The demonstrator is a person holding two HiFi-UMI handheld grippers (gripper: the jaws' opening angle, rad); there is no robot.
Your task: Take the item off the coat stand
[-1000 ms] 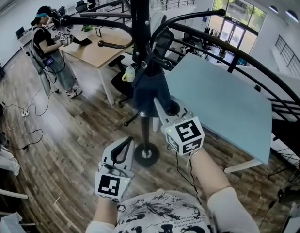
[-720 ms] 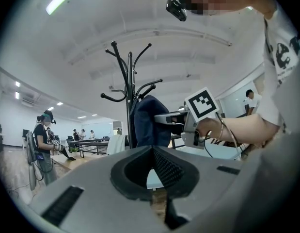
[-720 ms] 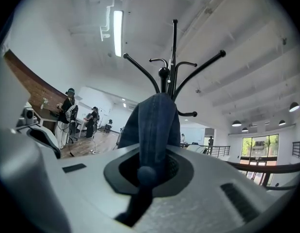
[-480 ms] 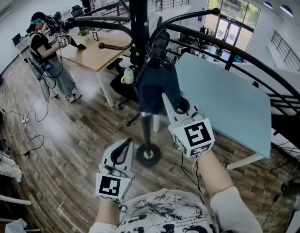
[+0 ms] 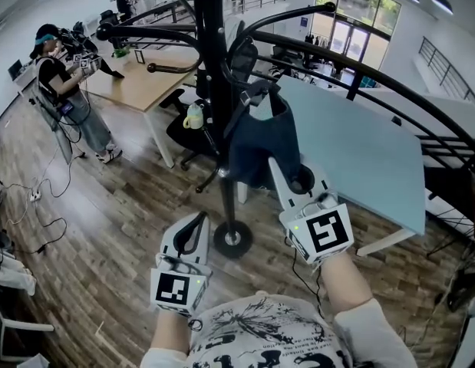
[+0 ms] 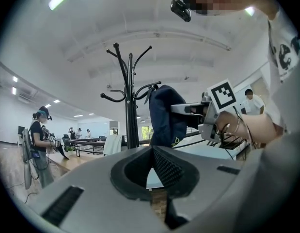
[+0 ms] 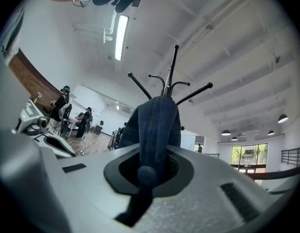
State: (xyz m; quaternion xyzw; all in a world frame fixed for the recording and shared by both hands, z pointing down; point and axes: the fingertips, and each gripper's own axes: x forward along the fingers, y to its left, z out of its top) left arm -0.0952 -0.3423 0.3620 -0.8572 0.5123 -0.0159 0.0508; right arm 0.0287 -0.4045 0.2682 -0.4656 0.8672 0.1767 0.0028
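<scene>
A black coat stand (image 5: 210, 67) rises from a round base (image 5: 233, 240) on the wood floor. A dark blue denim item (image 5: 260, 148) hangs beside its pole, its top up against a black hook arm; I cannot tell whether it still rests on it. My right gripper (image 5: 275, 163) is shut on the item's lower right side, and in the right gripper view the denim (image 7: 157, 125) runs down between the jaws (image 7: 149, 166). My left gripper (image 5: 197, 221) is low in front of the base, shut and empty. From the left gripper view the item (image 6: 164, 115) shows right of the stand (image 6: 130, 106).
A light blue table (image 5: 360, 159) stands right of the stand. A wooden desk (image 5: 145, 83) and a black office chair (image 5: 183, 129) lie behind it. A person (image 5: 64, 83) with grippers stands at the left. Cables trail across the floor (image 5: 37, 198).
My right gripper has moved right and towards me with the denim item, which has swung out to the right of the pole. The left gripper has hardly moved.
</scene>
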